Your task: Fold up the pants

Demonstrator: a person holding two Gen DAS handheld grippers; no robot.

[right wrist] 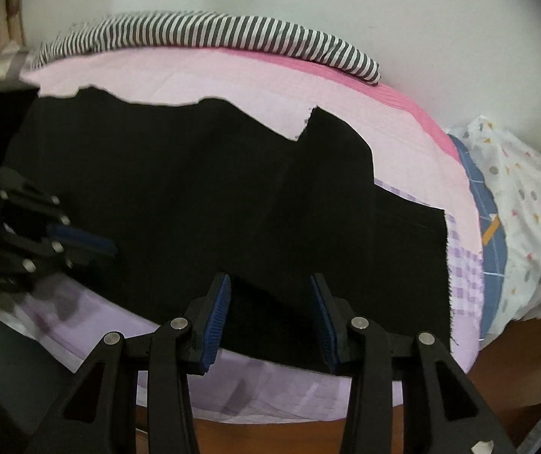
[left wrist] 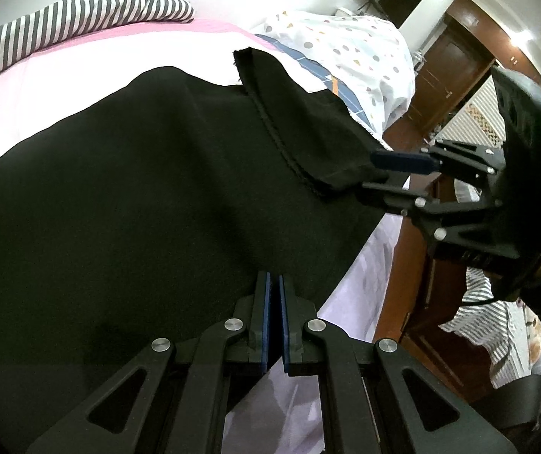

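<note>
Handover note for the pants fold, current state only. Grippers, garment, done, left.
Left gripper: shut, tips at the near edge of the black pants; whether cloth is pinched cannot be told.
Right gripper: jaws apart with a fold of the pants between them; in the left wrist view it carries a flap of cloth.
Pants lie spread on the pink bedsheet, near the bed's front edge; the striped pillow lies behind.
Done: one end lifted and partly turned over.
Left: lay that flap flat, then finish the folds.
</note>
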